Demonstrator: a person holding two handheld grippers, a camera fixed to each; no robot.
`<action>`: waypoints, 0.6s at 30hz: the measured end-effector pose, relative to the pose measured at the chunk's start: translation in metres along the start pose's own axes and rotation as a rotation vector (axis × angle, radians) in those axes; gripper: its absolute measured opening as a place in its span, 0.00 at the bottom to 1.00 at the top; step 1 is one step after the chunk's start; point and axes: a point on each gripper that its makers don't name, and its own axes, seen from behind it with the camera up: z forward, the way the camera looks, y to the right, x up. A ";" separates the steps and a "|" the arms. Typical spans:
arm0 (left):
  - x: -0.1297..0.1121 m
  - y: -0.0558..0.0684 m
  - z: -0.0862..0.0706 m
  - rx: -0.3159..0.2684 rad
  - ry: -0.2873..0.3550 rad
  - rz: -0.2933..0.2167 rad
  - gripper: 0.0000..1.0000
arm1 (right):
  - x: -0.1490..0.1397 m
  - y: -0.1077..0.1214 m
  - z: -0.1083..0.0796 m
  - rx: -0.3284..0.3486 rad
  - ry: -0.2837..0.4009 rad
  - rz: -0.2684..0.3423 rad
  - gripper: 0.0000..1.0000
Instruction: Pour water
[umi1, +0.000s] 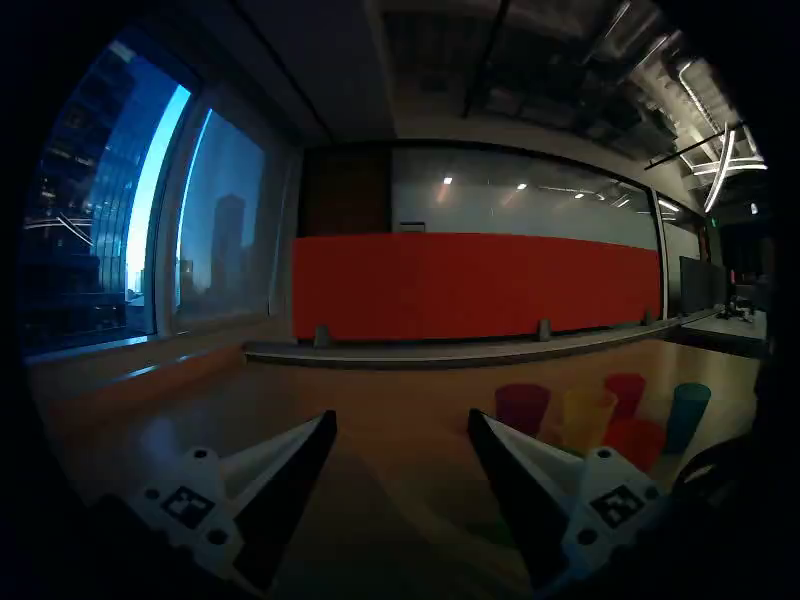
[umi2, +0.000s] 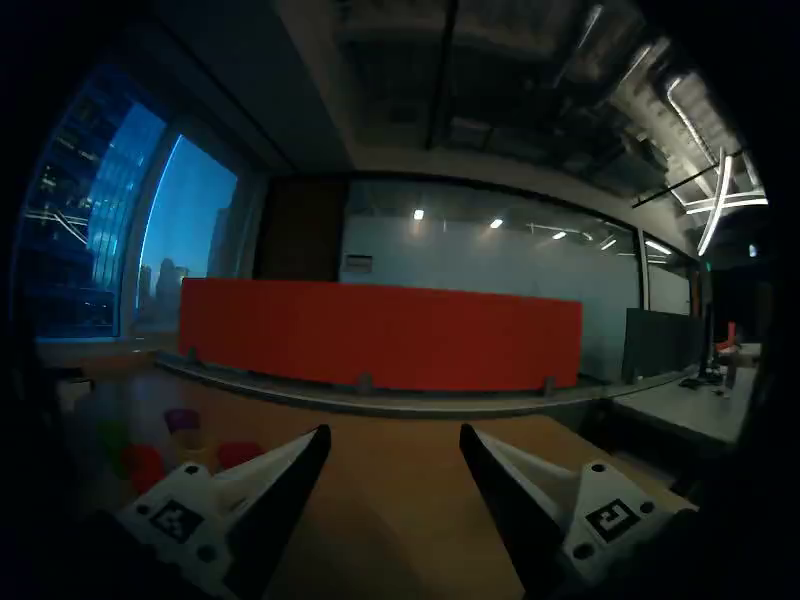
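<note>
In the left gripper view my left gripper (umi1: 402, 425) is open above a wooden table (umi1: 400, 400), with nothing between its fingers. Ahead and to its right stand several plastic cups: a purple cup (umi1: 522, 406), a yellow cup (umi1: 588, 417), a red cup (umi1: 625, 394), a teal cup (umi1: 689, 414) and a lower red cup (umi1: 640, 442). In the right gripper view my right gripper (umi2: 393, 438) is open and holds nothing. To its left on the table (umi2: 420, 480) are a purple cup (umi2: 182, 421) and two red cups (umi2: 143, 465) (umi2: 238, 453), dim and partly hidden by the finger.
A red partition (umi1: 470, 285) with a glass wall above runs along the table's far edge. Large windows (umi1: 120, 230) are on the left. A grey desk (umi2: 700, 405) with a dark monitor (umi2: 660, 345) stands to the right. The room is dim.
</note>
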 end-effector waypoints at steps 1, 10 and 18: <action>0.000 0.000 0.000 0.000 0.000 0.000 0.98 | -0.002 0.000 0.001 -0.002 0.002 0.004 1.00; 0.000 0.001 0.000 0.000 0.000 0.000 0.98 | -0.026 0.003 0.012 -0.010 0.011 0.049 1.00; 0.000 0.000 0.000 0.000 0.000 0.000 0.98 | -0.049 0.003 0.020 -0.013 -0.003 0.055 1.00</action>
